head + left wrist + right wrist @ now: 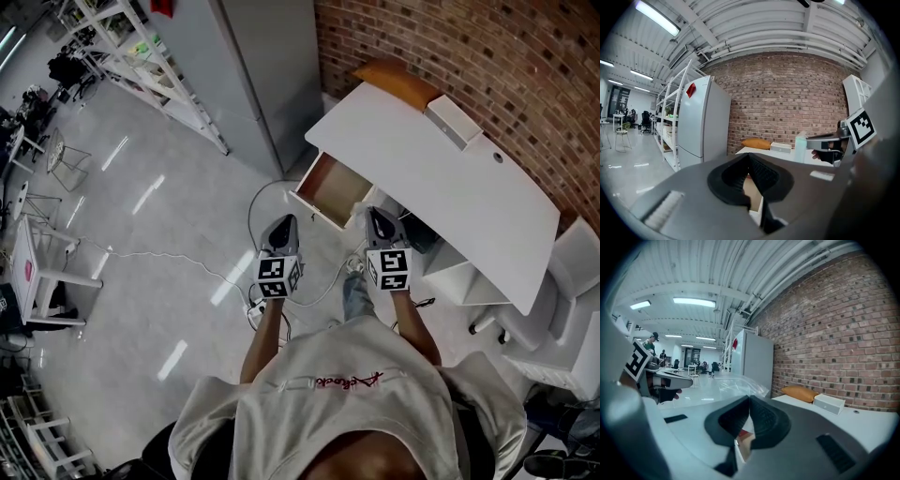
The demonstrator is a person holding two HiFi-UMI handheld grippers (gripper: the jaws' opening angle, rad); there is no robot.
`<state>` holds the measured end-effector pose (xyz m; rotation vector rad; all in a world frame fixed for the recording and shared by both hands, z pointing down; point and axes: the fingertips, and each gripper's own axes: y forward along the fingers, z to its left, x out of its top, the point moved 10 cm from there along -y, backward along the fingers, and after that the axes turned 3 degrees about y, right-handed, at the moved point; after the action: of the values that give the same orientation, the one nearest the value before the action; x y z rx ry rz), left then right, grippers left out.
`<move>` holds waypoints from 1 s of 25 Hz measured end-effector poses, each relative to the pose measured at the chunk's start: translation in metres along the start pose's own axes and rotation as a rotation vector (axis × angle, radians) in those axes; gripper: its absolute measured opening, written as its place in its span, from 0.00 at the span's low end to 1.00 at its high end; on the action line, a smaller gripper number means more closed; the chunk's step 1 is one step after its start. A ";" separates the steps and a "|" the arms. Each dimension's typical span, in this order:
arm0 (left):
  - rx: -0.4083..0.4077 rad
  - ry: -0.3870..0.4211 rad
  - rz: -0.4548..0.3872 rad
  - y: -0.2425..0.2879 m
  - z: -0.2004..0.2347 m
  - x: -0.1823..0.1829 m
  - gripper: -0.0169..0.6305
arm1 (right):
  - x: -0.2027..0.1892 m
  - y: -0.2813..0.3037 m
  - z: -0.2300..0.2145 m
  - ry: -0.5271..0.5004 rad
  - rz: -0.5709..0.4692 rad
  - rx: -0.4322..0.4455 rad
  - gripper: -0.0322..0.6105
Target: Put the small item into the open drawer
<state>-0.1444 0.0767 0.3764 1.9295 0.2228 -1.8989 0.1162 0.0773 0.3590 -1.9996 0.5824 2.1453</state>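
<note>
Grippers: two, left gripper [284, 223] and right gripper [377, 217]. Table [412, 159]: one. Open drawer [328, 187]: one. Orange cushion [398, 80]: one. White box [454, 120]: one. Clear bag [740, 385]: one. Fridge [262, 66]: one. Floor cable [169, 255]: one.

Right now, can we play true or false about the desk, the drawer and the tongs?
1. The drawer of the desk is open. True.
2. The wall behind the desk is painted green. False: it is red brick.
3. An orange cushion lies on the desk's far end. True.
4. The left tongs hold the clear packet. False: the right tongs are shut on it, and the left tongs are shut on nothing.
</note>
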 end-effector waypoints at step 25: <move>0.183 -0.026 0.001 0.189 0.070 0.059 0.04 | 0.061 0.233 -0.099 -0.051 0.005 0.211 0.07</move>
<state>-0.1301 -0.1313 0.3548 2.0180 0.0412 -2.0038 0.1165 -0.1822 0.3369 -1.8289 0.7711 2.0350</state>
